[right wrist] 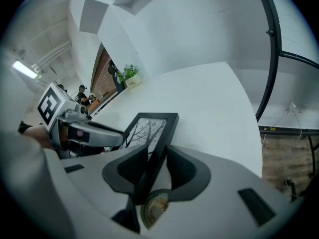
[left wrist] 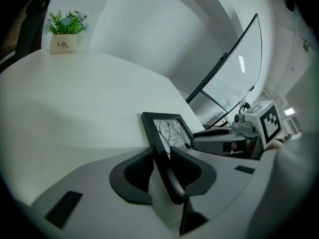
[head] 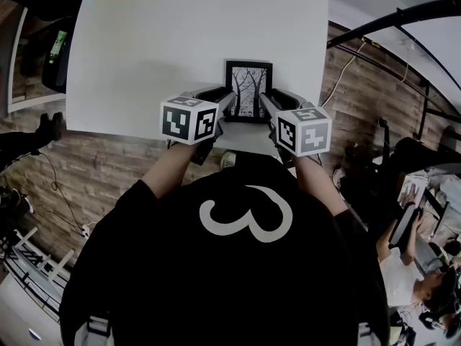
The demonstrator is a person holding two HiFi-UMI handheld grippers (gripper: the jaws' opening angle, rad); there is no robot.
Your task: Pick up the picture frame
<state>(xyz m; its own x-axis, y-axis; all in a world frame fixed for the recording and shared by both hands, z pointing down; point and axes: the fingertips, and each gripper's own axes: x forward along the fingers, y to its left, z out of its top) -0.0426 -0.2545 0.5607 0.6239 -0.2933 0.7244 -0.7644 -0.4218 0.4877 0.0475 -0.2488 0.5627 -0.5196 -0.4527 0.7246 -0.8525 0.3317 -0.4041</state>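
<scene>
The picture frame [head: 248,90] is black with a bare-tree print and sits at the near edge of the white table [head: 166,42]. My left gripper [head: 229,101] is shut on the frame's left side, the black edge [left wrist: 162,148] pinched between its jaws. On the opposite side, my right gripper [head: 265,101] is shut on the right edge [right wrist: 157,158]. In each gripper view the frame [left wrist: 168,128] [right wrist: 149,131] tilts up from the table, and the opposite gripper shows beyond it. Whether the frame still touches the table is hard to tell.
A small potted plant [left wrist: 64,31] [right wrist: 130,76] in a white box stands at the table's far corner. Wood-look floor [head: 108,164] lies below the table edge. Black metal tubes [head: 403,20] and cables run at the right, where another person [head: 414,272] sits.
</scene>
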